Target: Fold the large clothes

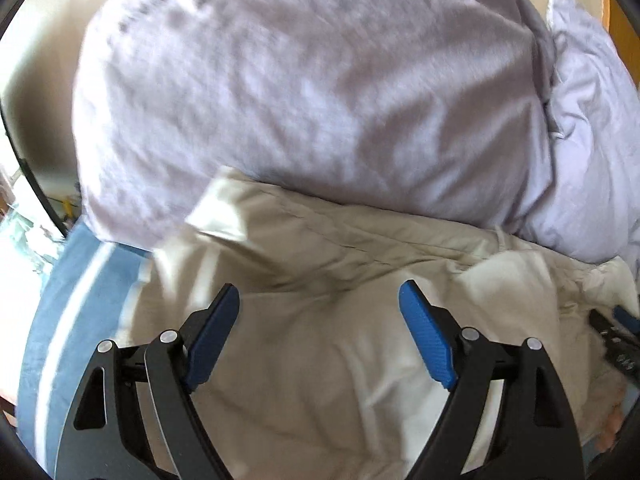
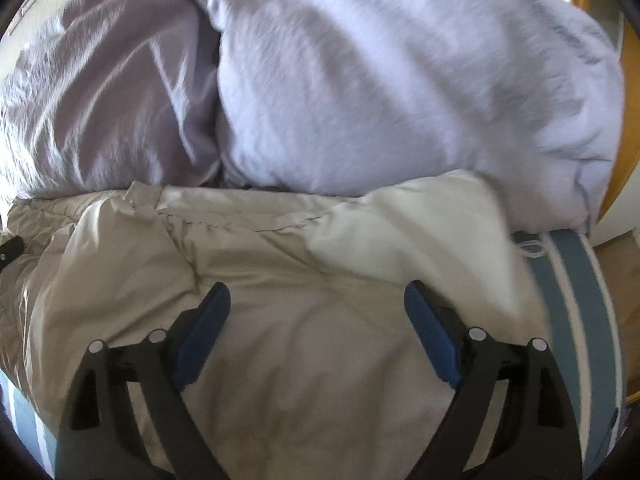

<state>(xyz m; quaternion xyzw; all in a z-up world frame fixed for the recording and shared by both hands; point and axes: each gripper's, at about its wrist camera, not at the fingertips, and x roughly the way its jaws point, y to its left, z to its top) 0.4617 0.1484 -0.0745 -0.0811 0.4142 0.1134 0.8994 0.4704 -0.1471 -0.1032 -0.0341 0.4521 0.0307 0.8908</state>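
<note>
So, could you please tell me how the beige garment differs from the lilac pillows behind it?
The beige garment lies low and creased; the lilac pillows are plump and bulge higher. The garment looks smooth and slightly shiny, the pillows matte. The garment is nearer the tools, the pillows behind it. Both rest on the blue striped bedding.

Each fisheye camera sat just behind its own tongs and looked forward and steeply down, close over the bed. The left wrist view faced the beige garment (image 1: 320,320) with the blue striped sheet (image 1: 80,280) at its left edge. The right wrist view had that sheet at its right edge. Both shared the beige garment and the lilac pillows (image 2: 380,80) beyond it.
</note>
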